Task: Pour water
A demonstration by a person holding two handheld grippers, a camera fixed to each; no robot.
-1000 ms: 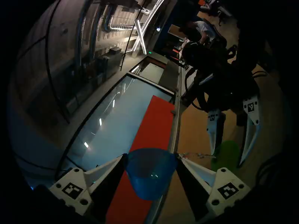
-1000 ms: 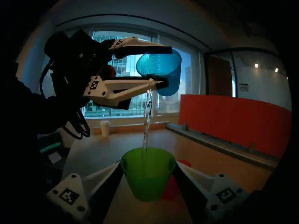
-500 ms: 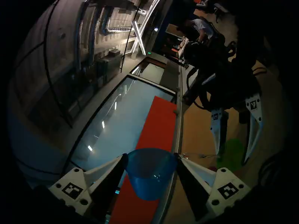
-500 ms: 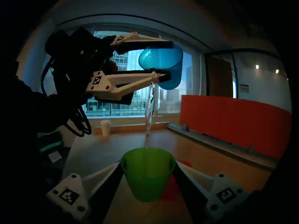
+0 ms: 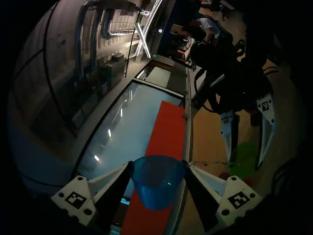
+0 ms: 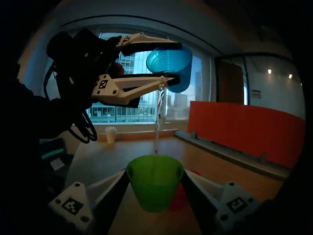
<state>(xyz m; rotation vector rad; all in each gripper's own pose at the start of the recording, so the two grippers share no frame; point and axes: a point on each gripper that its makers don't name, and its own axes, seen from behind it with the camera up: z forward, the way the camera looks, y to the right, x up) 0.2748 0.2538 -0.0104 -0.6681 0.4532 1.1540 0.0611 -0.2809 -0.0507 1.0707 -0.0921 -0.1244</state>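
Left claw holds blue cup's rim above green cup

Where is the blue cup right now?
In the right gripper view, the blue cup is up high near the middle, held tipped by the left gripper, above the green cup and in front of the window.

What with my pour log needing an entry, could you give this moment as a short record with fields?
left tool: shut on blue cup, tipped, above the green cup
right tool: shut on green cup, upright
water: thin stream from the blue cup's rim down into the green cup
table: wooden, below the green cup
red thing: just behind the green cup, too hidden to identify
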